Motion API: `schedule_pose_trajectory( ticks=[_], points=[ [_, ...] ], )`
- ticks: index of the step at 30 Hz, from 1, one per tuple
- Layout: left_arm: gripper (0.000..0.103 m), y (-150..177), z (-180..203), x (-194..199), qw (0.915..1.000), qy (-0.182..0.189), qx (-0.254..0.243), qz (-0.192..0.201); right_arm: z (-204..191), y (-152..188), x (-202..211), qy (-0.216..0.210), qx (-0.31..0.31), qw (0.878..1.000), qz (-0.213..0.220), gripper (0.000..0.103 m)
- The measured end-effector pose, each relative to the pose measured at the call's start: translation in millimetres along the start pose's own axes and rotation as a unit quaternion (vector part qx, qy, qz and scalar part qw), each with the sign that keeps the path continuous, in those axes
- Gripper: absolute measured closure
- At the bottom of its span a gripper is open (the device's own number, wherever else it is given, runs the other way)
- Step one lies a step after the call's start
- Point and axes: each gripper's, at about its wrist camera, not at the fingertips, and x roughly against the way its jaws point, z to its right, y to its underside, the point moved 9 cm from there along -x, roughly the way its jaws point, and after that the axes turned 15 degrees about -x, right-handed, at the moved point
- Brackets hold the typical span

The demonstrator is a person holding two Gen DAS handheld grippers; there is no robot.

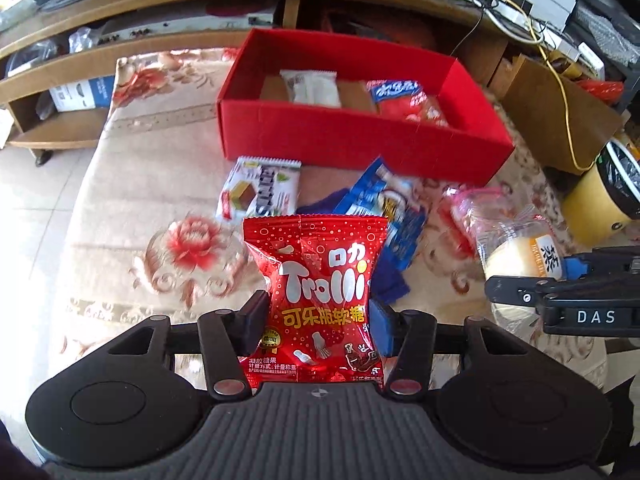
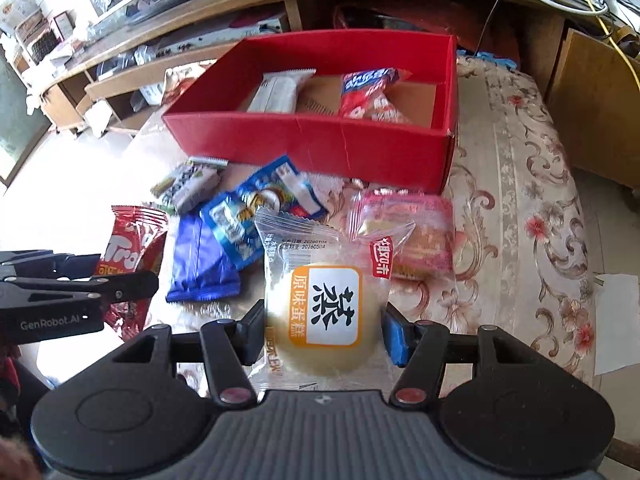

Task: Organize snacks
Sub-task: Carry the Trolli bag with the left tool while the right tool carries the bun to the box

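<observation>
My left gripper (image 1: 322, 322) is shut on a red Trolli candy bag (image 1: 320, 280), held above the floral cloth. My right gripper (image 2: 324, 334) is shut on a clear-wrapped steamed cake (image 2: 326, 312). The red box (image 1: 360, 142) stands ahead; it also shows in the right wrist view (image 2: 312, 140) and holds a white packet (image 2: 280, 88) and a red-blue bag (image 2: 368, 92). Loose snacks lie before the box: a white-green wafer pack (image 1: 260, 190), blue packets (image 2: 256, 216), a dark blue packet (image 2: 200, 260) and a pink packet (image 2: 408, 232). The right gripper (image 1: 568, 300) shows at the left view's right edge.
A wooden TV stand (image 1: 160, 12) with shelves and cables runs behind the box. A cardboard box (image 1: 560, 112) and a yellow bin (image 1: 604, 200) stand at the right. The floral cloth (image 2: 520, 200) covers the low table. White paper (image 2: 616, 320) lies at its right edge.
</observation>
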Motion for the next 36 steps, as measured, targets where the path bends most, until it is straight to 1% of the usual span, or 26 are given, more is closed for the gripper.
schedule_pose_trajectory(
  ticks=[4, 15, 21, 25, 36],
  points=[
    [0.043, -14.8, 0.9, 0.9, 0.9999, 0.003, -0.001, 0.013, -0.2, -12.5, 3.3, -0.006, -0.011, 1.0, 0.009, 0.048],
    [0.043, -45.4, 0.7, -6.2, 0.9995, 0.008, -0.005, 0.029, -5.3, -41.7, 0.9, -0.013, -0.019, 1.0, 0.02, 0.048],
    [0.043, -70.8, -1.5, -12.1, 0.9991, 0.008, -0.006, 0.042, -8.6, -62.7, 1.2, -0.018, -0.026, 0.999, 0.031, 0.048],
    [0.043, -84.0, -1.1, -15.9, 0.9988, 0.01, -0.008, 0.048, -9.9, -71.4, -3.9, -0.016, -0.026, 0.999, 0.03, 0.048],
    [0.043, -105.3, -3.6, -30.0, 0.9987, 0.006, -0.016, 0.049, -8.4, -107.0, -11.0, -0.018, -0.036, 0.998, 0.043, 0.048]
  ],
)
